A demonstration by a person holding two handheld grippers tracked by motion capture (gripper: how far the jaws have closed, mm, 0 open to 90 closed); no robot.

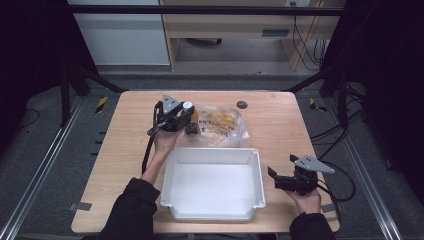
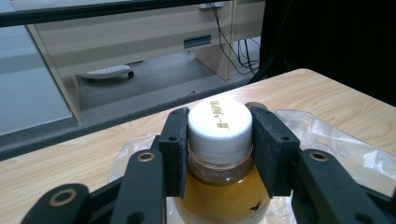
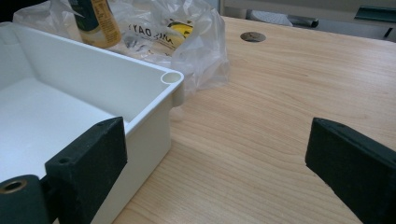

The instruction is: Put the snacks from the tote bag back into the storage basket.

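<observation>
My left gripper (image 2: 219,149) is shut on a bottle (image 2: 219,186) of amber drink, its two pads clamping the neck just under the white cap (image 2: 219,123). In the high view this gripper (image 1: 189,120) holds the bottle (image 1: 194,116) upright beside a clear plastic bag (image 1: 222,125) behind the tray. My right gripper (image 1: 273,178) rests open near the table's front right, next to the white tray (image 1: 256,165). Nothing lies between its jaws in the right gripper view, where the tray's corner (image 3: 170,79), the bag (image 3: 187,37) and the bottle (image 3: 95,21) appear.
The white tray sits at the table's front centre and holds nothing. A round dark cable hole (image 1: 242,104) marks the table's back edge. Bare wood (image 1: 285,130) lies to the right of the bag. Desks and cables stand beyond the table.
</observation>
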